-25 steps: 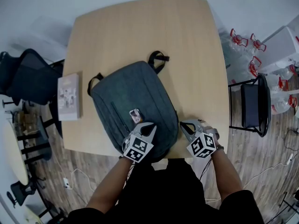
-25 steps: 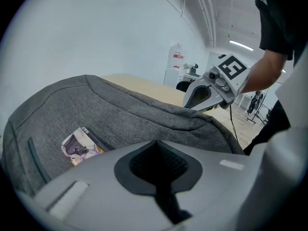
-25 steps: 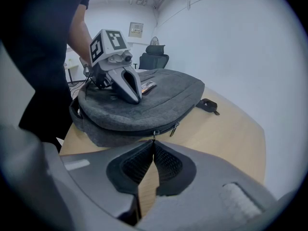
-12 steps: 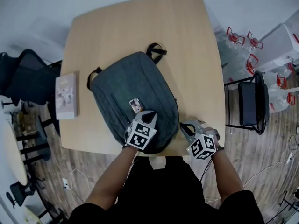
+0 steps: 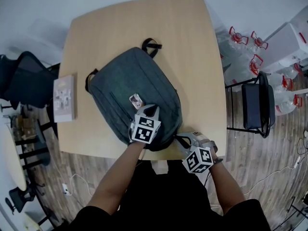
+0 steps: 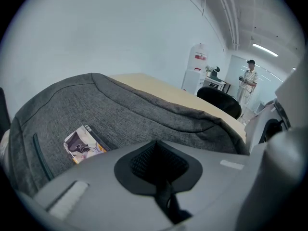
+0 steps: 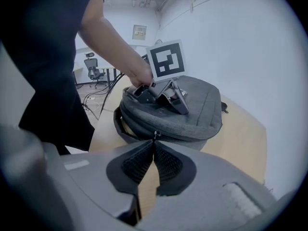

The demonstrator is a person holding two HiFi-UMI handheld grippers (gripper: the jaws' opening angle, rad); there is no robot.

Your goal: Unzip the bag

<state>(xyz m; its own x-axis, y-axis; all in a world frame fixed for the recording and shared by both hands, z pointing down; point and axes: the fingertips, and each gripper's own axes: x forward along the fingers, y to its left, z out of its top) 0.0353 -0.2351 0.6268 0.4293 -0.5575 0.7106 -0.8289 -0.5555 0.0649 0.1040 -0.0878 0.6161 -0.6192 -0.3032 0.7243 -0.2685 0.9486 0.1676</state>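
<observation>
A dark grey backpack (image 5: 134, 88) lies flat on the wooden table (image 5: 192, 57), with a small printed tag (image 5: 136, 100) on its top. My left gripper (image 5: 151, 111) rests shut on the bag's top panel, just behind that tag (image 6: 82, 143); nothing shows between its jaws. My right gripper (image 5: 179, 138) sits at the bag's near right corner. In the right gripper view its jaws (image 7: 154, 146) are shut with the small metal zipper pull (image 7: 154, 135) at their tips. Left of the pull the zipper line gapes a little, showing a pale inside.
A flat book-like box (image 5: 64, 98) lies at the table's left edge. Black chairs (image 5: 24, 81) stand to the left and another chair (image 5: 255, 105) to the right, beside several water jugs (image 5: 245, 47). A person (image 6: 249, 78) stands far off in the room.
My right gripper has slid left and toward me along the bag's near right edge. My left gripper has shifted a little further onto the bag's top.
</observation>
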